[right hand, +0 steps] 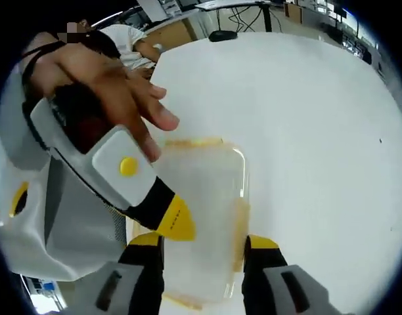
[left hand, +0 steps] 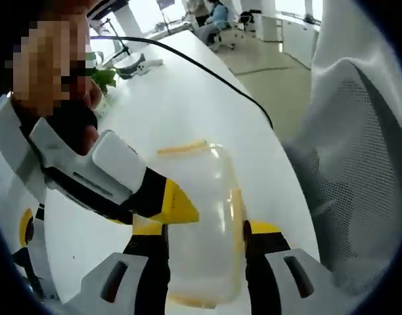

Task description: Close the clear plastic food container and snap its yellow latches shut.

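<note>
The clear plastic container (left hand: 204, 216) lies on the white table (left hand: 181, 105) with its lid on top. Yellow latches show at its far end (left hand: 181, 148), its right side (left hand: 236, 213) and its near end. My left gripper (left hand: 205, 228) is open, its yellow-tipped jaws flanking the container; whether they touch it is unclear. In the right gripper view, the right gripper (right hand: 204, 241) stands open the same way around the container (right hand: 201, 210). The other hand-held gripper's yellow tip reaches the box's left edge in each view (left hand: 178, 205) (right hand: 175, 223).
A black cable (left hand: 207, 69) runs across the table past a small green plant (left hand: 104, 79) and a white tool (left hand: 143, 65). A white mesh chair (left hand: 358, 164) stands to the right. A dark mouse (right hand: 221, 34) lies at the far edge. People sit in the background.
</note>
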Available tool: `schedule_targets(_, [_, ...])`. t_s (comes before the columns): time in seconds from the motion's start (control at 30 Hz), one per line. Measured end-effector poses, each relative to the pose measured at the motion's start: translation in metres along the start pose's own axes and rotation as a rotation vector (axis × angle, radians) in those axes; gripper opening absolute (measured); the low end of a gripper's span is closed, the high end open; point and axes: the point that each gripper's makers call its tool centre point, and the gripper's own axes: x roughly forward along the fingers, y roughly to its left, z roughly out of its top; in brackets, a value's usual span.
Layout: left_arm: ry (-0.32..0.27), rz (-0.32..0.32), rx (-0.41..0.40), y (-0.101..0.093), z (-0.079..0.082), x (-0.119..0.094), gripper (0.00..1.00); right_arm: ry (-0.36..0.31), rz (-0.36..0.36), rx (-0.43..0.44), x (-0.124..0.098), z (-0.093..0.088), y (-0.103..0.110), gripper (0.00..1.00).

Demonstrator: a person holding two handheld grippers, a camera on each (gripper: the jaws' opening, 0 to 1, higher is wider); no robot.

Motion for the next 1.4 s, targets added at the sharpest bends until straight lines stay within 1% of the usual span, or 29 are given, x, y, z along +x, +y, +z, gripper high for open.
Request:
schedule_targets(0.03, [0.001,0.019,-0.014,-0.0021,-0.0008,0.0010,0.42,0.001,-0.003,-0.004,0.0002,0.0004,0.0009,0.46])
schedule_targets(0.07, [-0.001,0.056,0.006,-0.0009,-0.0011,0.0021,0.42,0.001,-0.006,-0.007,-0.0006,0.0002,0.0007,0.46])
schedule_targets(0.1, [0.001,0.076,0.017,-0.0009,-0.0009,0.0020,0.42,0.001,-0.008,-0.007,-0.0002,0.0011,0.0016,0.46])
schedule_targets(0.13, [0.001,0.069,0.001,-0.0031,-0.0007,0.0027,0.42,0.002,-0.011,-0.011,-0.0004,0.0000,0.0006,0.46])
schedule_targets(0.17, [0.001,0.105,0.026,-0.0011,-0.0028,0.0041,0.42,0.005,-0.021,-0.018,-0.0002,0.0011,0.0015,0.46])
schedule_targets(0.2, [0.001,0.128,0.077,-0.0008,-0.0011,0.0044,0.41,0.010,-0.025,-0.023,-0.0008,0.0008,0.0024,0.46])
schedule_targets(0.23, [0.001,0.121,0.000,-0.0028,-0.0032,0.0037,0.40,0.011,-0.034,-0.027,-0.0012,0.0017,0.0028,0.46])
schedule_targets(0.33, [0.010,0.113,0.005,-0.0003,-0.0020,0.0034,0.40,0.020,-0.051,-0.054,-0.0015,0.0024,0.0024,0.46])
schedule_targets(0.37, [0.003,0.103,-0.015,0.0005,-0.0023,0.0031,0.40,0.021,-0.055,-0.051,-0.0013,0.0024,0.0021,0.46])
schedule_targets(0.4, [0.005,0.097,-0.017,0.0013,-0.0016,0.0032,0.40,0.023,-0.059,-0.058,-0.0015,0.0027,0.0023,0.46])
schedule_targets(0.43, [0.022,0.102,0.010,0.0008,-0.0021,0.0032,0.39,0.024,-0.061,-0.056,-0.0015,0.0033,0.0028,0.46])
schedule_targets(0.5, [0.011,0.098,-0.006,0.0027,-0.0032,0.0026,0.39,0.009,-0.062,-0.050,-0.0024,0.0018,0.0014,0.46])
schedule_targets(0.53, [-0.015,0.105,-0.040,0.0021,-0.0024,0.0025,0.39,0.000,-0.063,-0.046,-0.0024,0.0015,0.0013,0.46])
schedule_targets(0.57, [-0.028,0.103,-0.071,0.0023,-0.0031,0.0028,0.39,-0.004,-0.063,-0.046,-0.0022,0.0018,0.0015,0.46])
schedule_targets(0.63, [-0.010,0.091,-0.026,0.0016,-0.0032,0.0026,0.40,-0.004,-0.061,-0.045,-0.0016,0.0027,0.0011,0.45])
schedule_targets(0.67, [-0.007,0.066,-0.040,0.0015,-0.0010,0.0026,0.41,0.003,-0.061,-0.049,-0.0018,0.0029,0.0007,0.45])
schedule_targets(0.73, [-0.011,0.050,0.003,0.0000,-0.0011,0.0042,0.43,0.011,-0.056,-0.047,-0.0020,0.0031,-0.0001,0.45])
schedule_targets(0.77, [-0.015,0.042,0.000,0.0015,-0.0026,0.0011,0.43,0.012,-0.053,-0.046,-0.0022,0.0031,0.0000,0.45])
schedule_targets(0.8, [-0.025,0.030,-0.019,0.0015,-0.0013,0.0016,0.43,0.012,-0.052,-0.045,-0.0027,0.0023,-0.0004,0.45])
schedule_targets(0.83, [-0.059,0.005,-0.080,0.0001,0.0035,-0.0015,0.43,0.011,-0.045,-0.045,-0.0020,0.0026,0.0021,0.45])
schedule_targets(0.87, [-0.056,-0.002,-0.115,-0.0001,0.0028,-0.0014,0.43,0.018,-0.039,-0.058,-0.0022,0.0022,0.0034,0.45])
schedule_targets(0.93, [-0.040,-0.006,-0.047,-0.0024,0.0028,-0.0009,0.43,0.031,-0.039,-0.063,-0.0014,0.0031,0.0048,0.45])
schedule_targets(1.0, [-0.023,0.007,-0.072,-0.0020,0.0031,0.0001,0.43,0.040,-0.040,-0.055,-0.0016,0.0033,0.0034,0.46])
schedule_targets(1.1, [-0.011,0.004,-0.069,-0.0022,0.0029,-0.0005,0.42,0.032,-0.039,-0.057,-0.0023,0.0019,0.0031,0.46])
schedule_targets(1.17, [-0.001,-0.014,-0.066,-0.0017,0.0023,-0.0012,0.43,0.025,-0.040,-0.055,-0.0024,0.0015,0.0041,0.46])
schedule_targets(1.23, [0.005,-0.048,-0.067,-0.0020,0.0025,-0.0033,0.42,0.019,-0.037,-0.053,-0.0022,0.0015,0.0048,0.46])
schedule_targets(1.33, [0.014,-0.050,-0.062,-0.0034,0.0024,-0.0034,0.43,0.019,-0.037,-0.052,-0.0019,0.0016,0.0047,0.46])
schedule_targets(1.4, [0.015,-0.057,-0.076,-0.0027,0.0025,-0.0043,0.42,0.016,-0.035,-0.049,-0.0018,0.0018,0.0046,0.46])
